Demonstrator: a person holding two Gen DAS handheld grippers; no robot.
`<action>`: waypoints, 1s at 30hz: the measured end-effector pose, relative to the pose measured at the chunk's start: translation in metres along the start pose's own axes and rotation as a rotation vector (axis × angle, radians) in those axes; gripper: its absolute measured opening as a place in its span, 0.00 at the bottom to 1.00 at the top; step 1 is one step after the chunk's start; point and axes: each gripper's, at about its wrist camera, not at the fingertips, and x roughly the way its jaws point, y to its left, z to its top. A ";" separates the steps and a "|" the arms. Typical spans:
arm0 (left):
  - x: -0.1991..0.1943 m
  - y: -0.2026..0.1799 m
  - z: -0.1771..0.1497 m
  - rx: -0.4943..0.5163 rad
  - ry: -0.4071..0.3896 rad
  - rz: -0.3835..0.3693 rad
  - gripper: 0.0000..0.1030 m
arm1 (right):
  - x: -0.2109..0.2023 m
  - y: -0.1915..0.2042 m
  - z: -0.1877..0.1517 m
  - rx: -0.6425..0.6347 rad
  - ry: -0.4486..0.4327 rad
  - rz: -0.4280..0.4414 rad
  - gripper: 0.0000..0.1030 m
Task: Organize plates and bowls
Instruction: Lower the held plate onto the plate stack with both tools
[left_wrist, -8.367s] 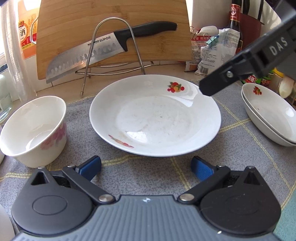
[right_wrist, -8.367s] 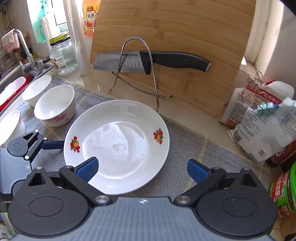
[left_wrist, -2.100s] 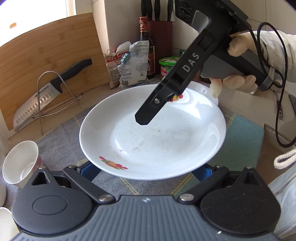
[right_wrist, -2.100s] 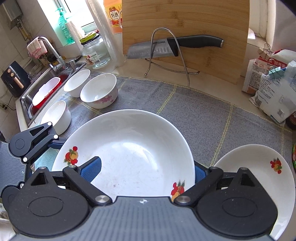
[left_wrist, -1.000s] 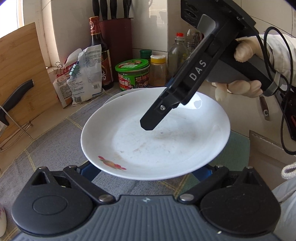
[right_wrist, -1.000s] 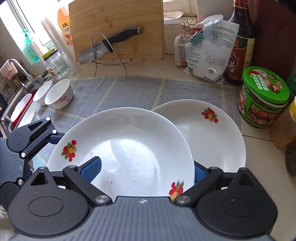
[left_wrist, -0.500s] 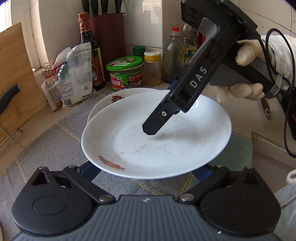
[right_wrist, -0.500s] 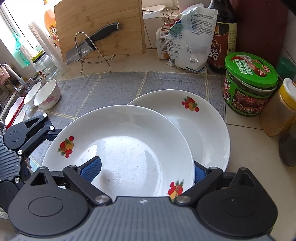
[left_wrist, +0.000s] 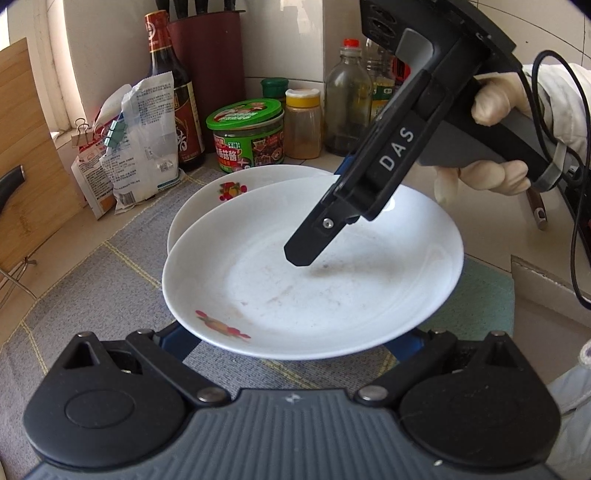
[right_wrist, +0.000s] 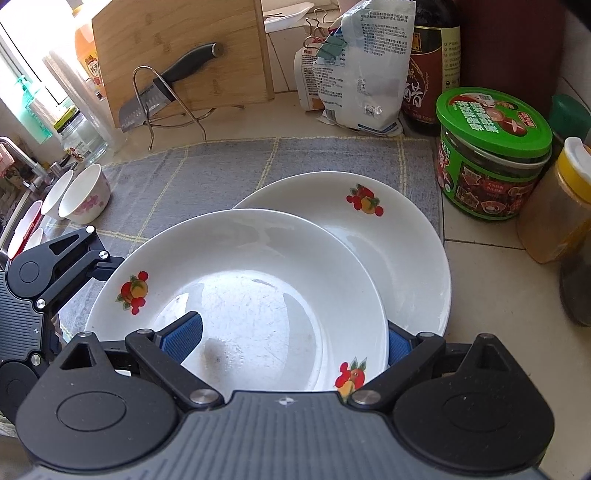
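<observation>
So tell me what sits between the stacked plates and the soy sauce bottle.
In the right wrist view, only grey mat, then bare counter, lies between the plates and the bottle.

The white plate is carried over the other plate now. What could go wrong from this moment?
1. The carried plate overlaps the resting plate off-centre; lowered like this, it may land tilted or chip a rim.
2. The right gripper has one finger above the rim and one below. The left gripper only cradles from underneath, so the plate could slip.
3. The green-lidded jar stands close beside the resting plate and could be bumped.
</observation>
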 end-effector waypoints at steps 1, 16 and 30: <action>0.001 0.000 0.000 0.000 0.002 0.000 0.98 | 0.001 0.000 0.000 0.001 0.000 0.000 0.97; 0.008 0.005 0.003 0.006 0.022 0.002 0.98 | 0.008 -0.005 0.003 0.010 0.003 -0.014 0.97; 0.016 0.008 0.005 0.013 0.039 -0.026 0.98 | 0.004 -0.008 0.002 0.019 0.005 -0.035 0.97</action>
